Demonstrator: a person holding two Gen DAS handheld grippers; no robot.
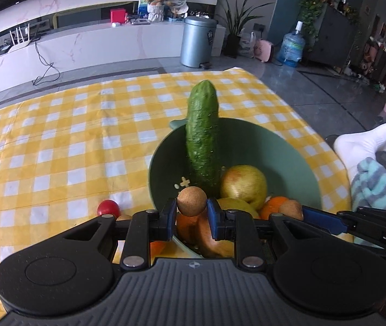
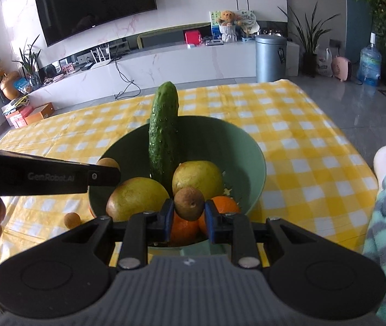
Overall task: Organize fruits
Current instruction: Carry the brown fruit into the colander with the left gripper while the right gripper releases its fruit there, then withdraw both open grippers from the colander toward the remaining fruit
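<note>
A green bowl (image 1: 288, 146) (image 2: 220, 141) on the yellow checked cloth holds a cucumber (image 1: 202, 133) (image 2: 164, 133) leaning on its far rim, two yellow-green pears (image 1: 243, 183) (image 2: 197, 178) (image 2: 137, 199) and oranges (image 1: 274, 206) (image 2: 224, 206). My left gripper (image 1: 191, 217) is shut on a small round tan fruit (image 1: 191, 201) above the bowl's near rim. My right gripper (image 2: 189, 218) is shut on a brown kiwi (image 2: 189, 203) over the bowl's near side; it also shows in the left wrist view (image 1: 290, 209).
A red fruit (image 1: 108, 208) and a small tan fruit (image 2: 72, 220) lie on the cloth left of the bowl. The table (image 1: 57, 141) falls off at the right edge, where a person's leg in a white sock (image 1: 367, 144) rests.
</note>
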